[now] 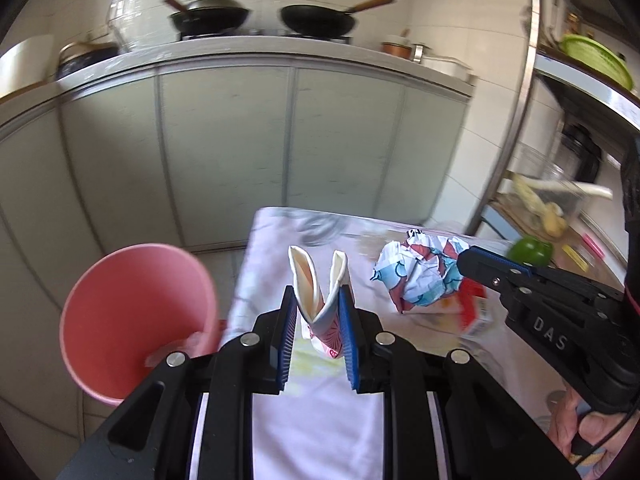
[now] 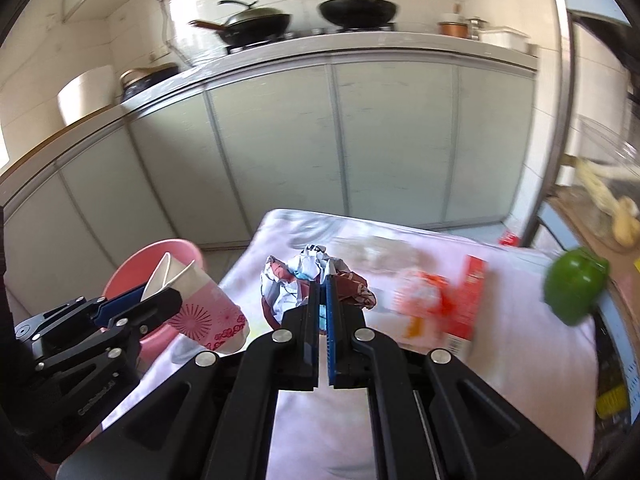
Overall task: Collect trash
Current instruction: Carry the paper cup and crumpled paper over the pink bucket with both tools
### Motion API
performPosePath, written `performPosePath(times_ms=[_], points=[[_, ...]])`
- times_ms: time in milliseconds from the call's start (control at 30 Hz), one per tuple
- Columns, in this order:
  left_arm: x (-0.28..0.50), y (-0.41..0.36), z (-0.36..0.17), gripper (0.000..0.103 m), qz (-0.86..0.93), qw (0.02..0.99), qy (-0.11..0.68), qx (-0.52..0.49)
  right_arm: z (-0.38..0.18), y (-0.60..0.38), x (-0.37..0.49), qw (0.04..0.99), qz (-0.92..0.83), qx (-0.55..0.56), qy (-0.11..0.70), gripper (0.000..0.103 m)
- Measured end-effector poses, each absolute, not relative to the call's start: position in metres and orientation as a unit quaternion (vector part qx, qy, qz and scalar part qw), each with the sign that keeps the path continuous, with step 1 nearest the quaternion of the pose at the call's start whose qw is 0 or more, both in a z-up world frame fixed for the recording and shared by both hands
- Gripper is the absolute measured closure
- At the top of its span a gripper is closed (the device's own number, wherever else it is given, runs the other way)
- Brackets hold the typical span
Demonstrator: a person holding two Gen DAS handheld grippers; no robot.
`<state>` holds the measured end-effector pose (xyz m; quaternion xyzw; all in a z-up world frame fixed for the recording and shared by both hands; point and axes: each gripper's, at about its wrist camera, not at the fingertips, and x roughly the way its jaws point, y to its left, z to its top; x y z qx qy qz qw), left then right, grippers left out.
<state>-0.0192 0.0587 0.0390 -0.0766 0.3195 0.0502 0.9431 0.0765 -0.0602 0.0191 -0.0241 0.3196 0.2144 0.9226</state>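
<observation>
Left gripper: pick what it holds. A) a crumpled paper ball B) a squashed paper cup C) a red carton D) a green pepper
B: the left gripper is clamped on the squashed paper cup, while the paper ball sits in the right gripper, and the pepper and carton are not held.

Between our left fingers we hold a flattened paper cup, its rim past the tips. Left of those fingers and lower stands a bucket, beside the edge of the tabletop. Our right fingers pinch a crumpled paper ball, which lies to the right of the left fingers. Right of the right fingers lies a carton on the tabletop, and further right a pepper. Beyond both, cabinets carry a counter with two woks.
</observation>
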Motion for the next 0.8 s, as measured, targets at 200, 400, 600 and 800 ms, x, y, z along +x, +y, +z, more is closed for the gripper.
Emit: performPosePath(times_ms=[200, 400, 600, 800], points=[[-0.022, 0.102, 0.03, 0.083, 0.106, 0.936, 0.324, -0.09, 0.012, -0.015, 0.083, 0.908, 0.259, -0.033, 0.328, 0.1], [-0.024, 0.14, 0.016, 0.083, 0.158, 0.924, 0.332, -0.102, 0.004, 0.031, 0.091, 0.892, 0.298, -0.051, 0.337, 0.1], [-0.024, 0.172, -0.002, 0.083, 0.198, 0.911, 0.344, -0.111, -0.006, 0.073, 0.099, 0.875, 0.33, -0.056, 0.351, 0.1], [-0.029, 0.207, -0.022, 0.083, 0.237, 0.893, 0.36, -0.125, -0.019, 0.11, 0.104, 0.86, 0.352, -0.081, 0.36, 0.1]])
